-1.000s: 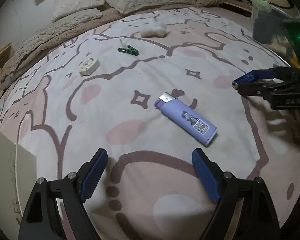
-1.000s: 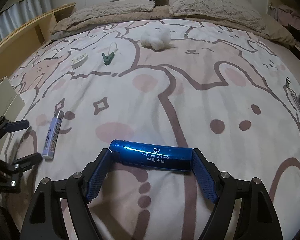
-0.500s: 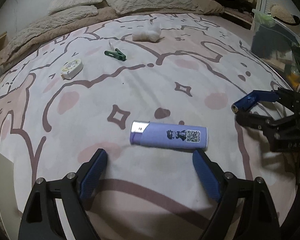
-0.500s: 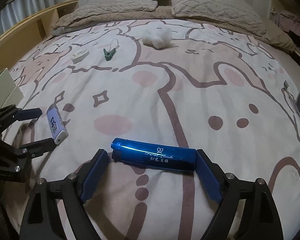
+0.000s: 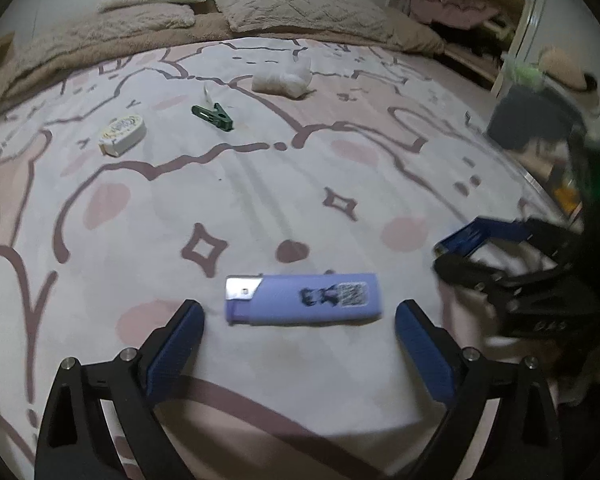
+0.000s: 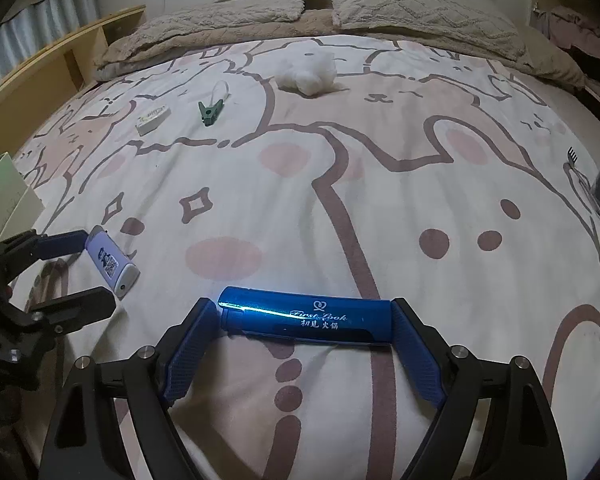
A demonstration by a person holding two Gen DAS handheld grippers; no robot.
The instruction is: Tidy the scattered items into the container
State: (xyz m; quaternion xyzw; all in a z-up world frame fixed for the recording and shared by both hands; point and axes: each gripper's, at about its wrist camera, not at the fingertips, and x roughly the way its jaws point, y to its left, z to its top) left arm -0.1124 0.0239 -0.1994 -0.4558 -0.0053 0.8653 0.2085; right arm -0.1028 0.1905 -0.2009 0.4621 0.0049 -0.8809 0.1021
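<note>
A purple lighter [image 5: 304, 300] lies crosswise on the patterned bedspread [image 5: 260, 184]. My left gripper [image 5: 299, 312] straddles it with its jaws opening, and there is a gap at each end. The right wrist view shows that same lighter [image 6: 112, 260] between the left gripper's [image 6: 94, 268] fingers. A shiny blue lighter [image 6: 304, 316] lies on the bed between the fingers of my right gripper [image 6: 304, 308]. Its ends sit close against the pads, with no firm squeeze visible. Further back lie a green clip [image 5: 214, 116], a white oval tin [image 5: 122, 136] and a white fluffy wad [image 5: 282, 76].
A cream box [image 6: 8, 196] stands at the bed's left edge, next to a wooden shelf [image 6: 60, 64]. A dark bin [image 5: 528, 120] sits off the right side. A small comb [image 6: 572, 156] lies near the right edge. Pillows [image 6: 420, 4] line the head of the bed.
My left gripper has rolled and come in over the purple lighter, which now lies square between wider jaws. The right jaws have widened slightly around the blue lighter, and that hand has kept still.
</note>
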